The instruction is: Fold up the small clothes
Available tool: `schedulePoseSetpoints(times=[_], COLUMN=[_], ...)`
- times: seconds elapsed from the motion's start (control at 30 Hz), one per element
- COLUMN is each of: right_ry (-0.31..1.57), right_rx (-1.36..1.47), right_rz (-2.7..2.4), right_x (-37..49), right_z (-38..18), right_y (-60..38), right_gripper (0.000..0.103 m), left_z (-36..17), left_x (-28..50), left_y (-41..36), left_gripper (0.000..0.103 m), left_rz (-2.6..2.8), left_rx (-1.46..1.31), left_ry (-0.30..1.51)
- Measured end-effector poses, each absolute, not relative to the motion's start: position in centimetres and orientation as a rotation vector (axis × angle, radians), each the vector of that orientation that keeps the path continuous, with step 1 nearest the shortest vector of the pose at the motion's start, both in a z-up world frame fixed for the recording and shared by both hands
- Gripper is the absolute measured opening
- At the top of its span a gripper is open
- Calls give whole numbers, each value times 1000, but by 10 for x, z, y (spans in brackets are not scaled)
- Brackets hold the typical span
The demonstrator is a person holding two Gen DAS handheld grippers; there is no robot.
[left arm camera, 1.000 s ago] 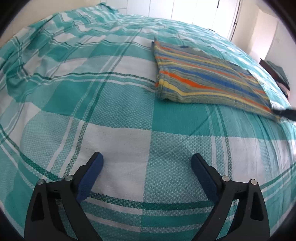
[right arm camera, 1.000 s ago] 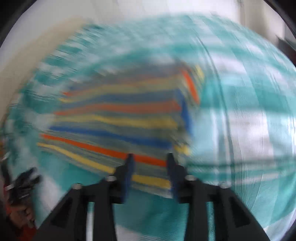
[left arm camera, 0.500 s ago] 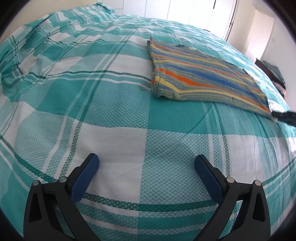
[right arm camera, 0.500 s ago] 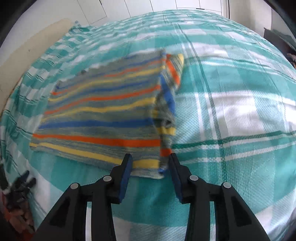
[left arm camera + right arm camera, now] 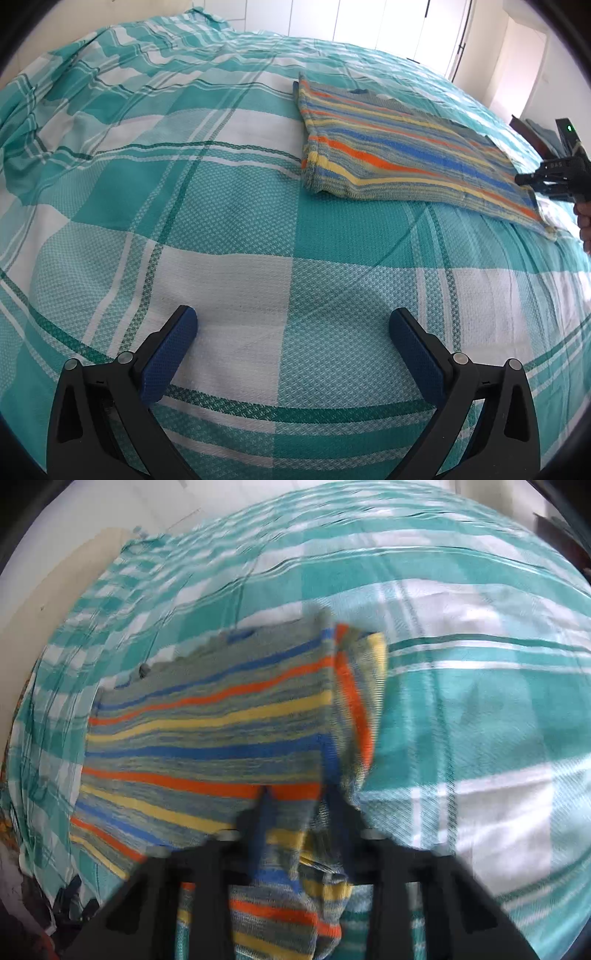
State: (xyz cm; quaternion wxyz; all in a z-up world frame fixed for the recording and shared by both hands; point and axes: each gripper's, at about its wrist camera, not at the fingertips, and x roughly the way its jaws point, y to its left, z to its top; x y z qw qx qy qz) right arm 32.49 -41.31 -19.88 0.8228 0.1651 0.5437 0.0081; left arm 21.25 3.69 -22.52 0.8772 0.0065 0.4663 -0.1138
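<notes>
Teal-and-white checked cotton bedspread (image 5: 229, 236) fills the left wrist view, with white cupboard doors (image 5: 373, 22) along the far wall at twelve o'clock. One striped knit garment in orange, blue, yellow and grey (image 5: 399, 147) lies flat on it toward two o'clock, already folded to a long rectangle. At three o'clock the right gripper (image 5: 532, 180) reaches the garment's near right corner, a hand (image 5: 583, 221) behind it at the frame edge. At six o'clock the left gripper (image 5: 293, 325) hangs over bare bedspread with its blue-padded jaws spread wide and nothing between them, well apart from the garment.

From the right wrist view, which is blurred, the same striped garment runs from nine o'clock to the centre, and its right end is doubled up into a raised flap near one o'clock. The right gripper (image 5: 295, 797) at six o'clock is clamped tight on the garment's edge, with cloth bunched and hanging below the jaws.

The step in hand looks like carrying this end across toward nine o'clock. It would go best if the pinched edge stays low and taut, is laid square on the far edge with stripes aligned, and is let go only once flat; the free left gripper could pin the fold line.

Count: one garment, two grippers.
</notes>
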Motion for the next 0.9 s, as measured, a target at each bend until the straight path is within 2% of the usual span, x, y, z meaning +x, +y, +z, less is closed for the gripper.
schedulePoseSetpoints(times=[0.07,0.27,0.4,0.6,0.63,0.7,0.77,0.8,0.87,0.9], right_ry=[1151,1165,1144,1103,1115,1153,1178,1171,1156,1147], right_rx=[250,220,245,304,306,321,345,351,335,316], right_rz=[-32,-55,-30,-34,-46,-76,-97,-87,-80,-87], right_x=[324,325,330,359,365,375,380,380,380,379], right_z=[-193,-201,-185,-172,-177,-189,-201,-202,-199,-197], right_y=[-409,-410,-419,-433,-433,-434,-436,-435,-434,-434], right_gripper=[3,4,13,15,17,31,32,27,3,3], left_z=[-225,-225,-225,-225,-225,-225,-225,-226,-226,-226], left_x=[213,214,214,215,215,215,215,214,215,215], left_y=[37,37,37,36,36,36,36,36,36,36], left_gripper=[102,102,102,103,102,102,102,102,102,102], left_rz=[-237,-237,-235,-232,-232,-232,-232,-232,-232,-232], left_rx=[14,13,15,19,18,18,19,18,19,19], left_ry=[973,972,971,968,967,968,967,967,967,967])
